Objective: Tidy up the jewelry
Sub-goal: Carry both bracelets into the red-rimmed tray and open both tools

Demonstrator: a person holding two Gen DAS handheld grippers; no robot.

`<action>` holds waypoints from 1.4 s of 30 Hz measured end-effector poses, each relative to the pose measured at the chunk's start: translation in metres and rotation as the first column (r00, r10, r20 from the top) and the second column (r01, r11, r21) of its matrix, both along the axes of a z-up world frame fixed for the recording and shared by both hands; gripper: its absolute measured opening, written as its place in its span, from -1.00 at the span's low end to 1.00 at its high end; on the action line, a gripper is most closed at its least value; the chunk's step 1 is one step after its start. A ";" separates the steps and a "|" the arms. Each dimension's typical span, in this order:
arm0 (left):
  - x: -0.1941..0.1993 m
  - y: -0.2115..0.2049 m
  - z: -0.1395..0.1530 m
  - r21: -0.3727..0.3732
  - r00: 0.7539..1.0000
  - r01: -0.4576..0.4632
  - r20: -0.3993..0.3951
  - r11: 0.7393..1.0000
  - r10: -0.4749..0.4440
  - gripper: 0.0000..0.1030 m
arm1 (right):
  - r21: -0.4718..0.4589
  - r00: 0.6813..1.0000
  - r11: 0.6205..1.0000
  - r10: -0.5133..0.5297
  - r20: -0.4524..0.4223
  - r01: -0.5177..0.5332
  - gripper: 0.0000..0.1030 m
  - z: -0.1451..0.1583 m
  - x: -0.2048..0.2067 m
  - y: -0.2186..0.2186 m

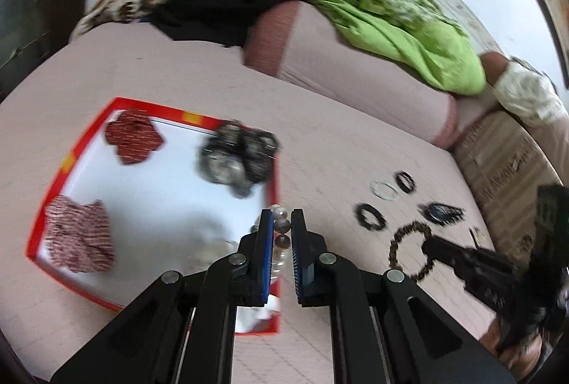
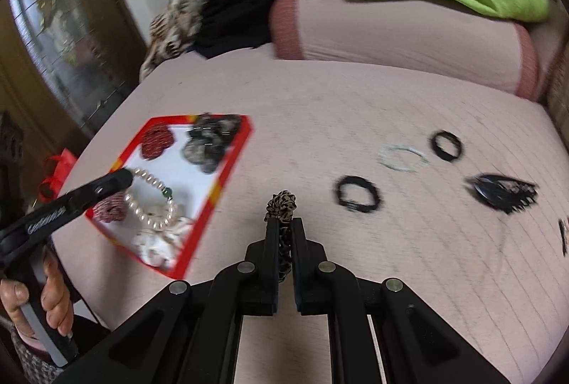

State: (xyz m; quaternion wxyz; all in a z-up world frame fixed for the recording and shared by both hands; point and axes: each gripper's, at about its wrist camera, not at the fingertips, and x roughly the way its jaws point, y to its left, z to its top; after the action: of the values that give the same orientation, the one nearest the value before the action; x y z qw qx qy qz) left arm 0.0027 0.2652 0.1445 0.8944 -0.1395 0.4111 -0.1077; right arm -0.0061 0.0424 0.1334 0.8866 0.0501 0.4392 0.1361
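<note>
In the left wrist view, the left gripper point(image 1: 282, 224) is pressed together on a pearl bracelet point(image 1: 281, 241), which is held over the near right edge of the red box point(image 1: 49, 184). Inside the box a dark red scrunchie point(image 1: 133, 140), a grey scrunchie point(image 1: 236, 158) and a red and white scrunchie point(image 1: 80, 232) are seen. Out on the pink bed point(image 1: 177, 74) two black hair ties point(image 1: 370, 217) (one near, one farther), a clear ring point(image 1: 383, 190) and a black hair clip point(image 1: 442, 213) are left apart from each other. A leopard scrunchie point(image 1: 410, 250) is pinched by the right gripper point(image 1: 428, 243). To do this step well, the pearls should be carried right over the white floor of the box and let go low, so they do not roll out. In the right wrist view, the right gripper point(image 2: 284, 224) is pressed together on the leopard scrunchie point(image 2: 281, 206), held up over the bed point(image 2: 355, 99) beside the red box point(image 2: 245, 138). The pearl bracelet point(image 2: 153, 199) is seen hanging over the box from the left gripper point(image 2: 124, 175), whose tips are partly hidden. The scrunchie should be brought over the box too, to a free spot. Both views are blurry, so small things are hard to make out. A white lumpy thing point(image 2: 156, 241) in the box's near corner cannot be named, and a dark thing point(image 2: 563, 236) is cut off at the right edge.
</note>
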 end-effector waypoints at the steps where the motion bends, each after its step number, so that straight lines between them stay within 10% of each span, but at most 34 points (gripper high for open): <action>1: 0.005 0.006 0.001 0.003 1.000 -0.018 -0.010 1.000 0.018 -0.82 | -0.008 1.000 1.000 0.020 0.005 -0.020 -0.87 0.002 0.002 0.011; 15: 0.069 0.086 -0.040 0.059 0.971 -0.184 -0.142 0.981 0.190 -0.82 | -0.087 0.980 0.977 0.195 -0.027 -0.197 -0.86 -0.003 0.049 0.136; 23: 0.084 0.122 -0.062 0.147 0.940 -0.279 -0.161 0.949 0.301 -0.82 | 0.067 0.957 0.963 0.266 -0.115 -0.259 -0.86 -0.034 0.085 0.190; 36: 0.088 0.132 -0.066 0.118 0.925 -0.327 -0.161 0.938 0.343 -0.82 | 0.024 0.951 0.972 0.234 -0.204 -0.234 -0.78 -0.081 0.099 0.188; 42: 0.077 0.127 -0.050 0.132 0.934 -0.331 -0.093 0.934 0.344 -0.39 | 0.011 0.957 0.970 0.241 -0.160 -0.243 -0.43 -0.065 0.088 0.179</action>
State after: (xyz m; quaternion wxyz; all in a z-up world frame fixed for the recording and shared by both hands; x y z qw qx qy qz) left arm 0.0795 0.3918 0.0943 0.8810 -0.1627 0.4372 0.0795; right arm 0.0818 0.2215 0.0683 0.8254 0.0028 0.5124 0.2370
